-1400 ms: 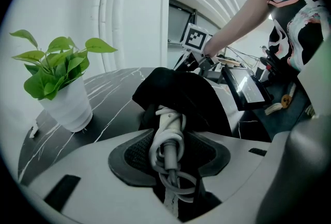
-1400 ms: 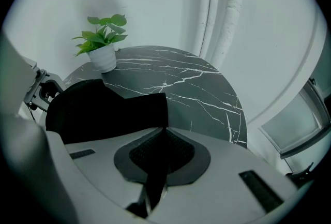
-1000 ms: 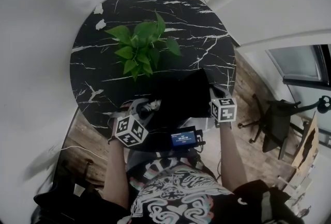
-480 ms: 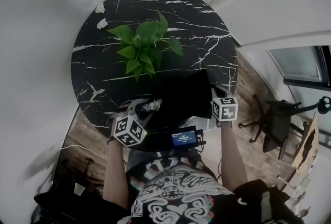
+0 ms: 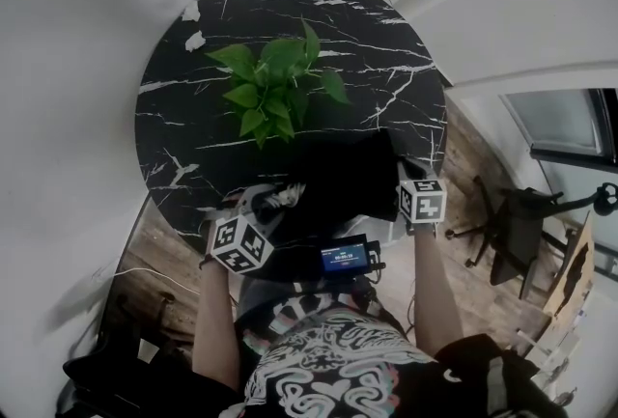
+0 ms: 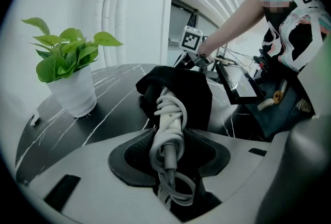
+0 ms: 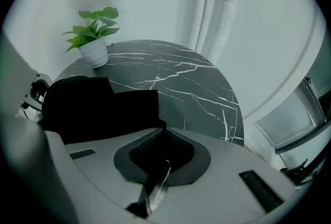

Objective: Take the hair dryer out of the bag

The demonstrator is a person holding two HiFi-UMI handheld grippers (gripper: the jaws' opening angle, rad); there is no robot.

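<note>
A black bag lies at the near edge of the round marble table. The hair dryer, its white handle wound with white cord, sticks out of the bag's mouth on the left. My left gripper is shut on that cord-wrapped handle. In the head view the dryer shows just ahead of the left gripper. My right gripper is shut on the bag's near right corner. The head view shows the right gripper at the bag's right side. The dryer's body stays hidden inside the bag.
A potted green plant in a white pot stands mid-table behind the bag. A small device with a lit screen hangs at the person's chest, close to the table edge. White pipes run up the wall beyond the table.
</note>
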